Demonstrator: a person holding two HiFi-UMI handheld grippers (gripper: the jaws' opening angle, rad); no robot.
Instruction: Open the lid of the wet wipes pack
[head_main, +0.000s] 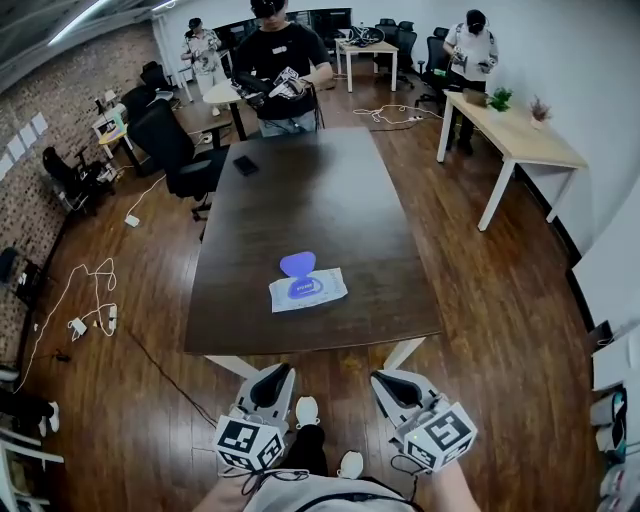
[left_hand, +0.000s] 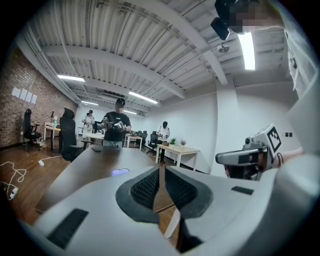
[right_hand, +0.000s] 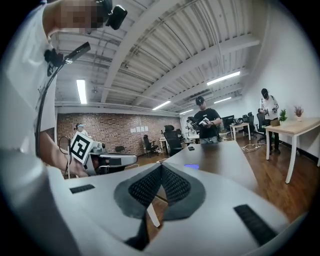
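Closest to you, both tools are held low at your body, short of the table's near edge. Your left gripper has its ribbed pads pressed together at the tips with nothing between them, and your right gripper is closed and empty the same way. The wet wipes pack lies straight ahead on the dark table, well apart from both grippers and back from the near edge. It sits between the lines your two tools point along, a little nearer the left one by my reading. Its long axis runs across the table from left to right, with the right end turned slightly away from you. The blue lid looks already swung up and over the far long edge, leaving a blue oval exposed on the pack's top, so the job appears done and any further reach goes forward and down to the pack's middle. I can't tell whether wipes show in the opening. Both gripper views catch only that pale blue flap over the table surface. Farther along lies a small dark flat object, perhaps a phone, and a person stands at the far end.
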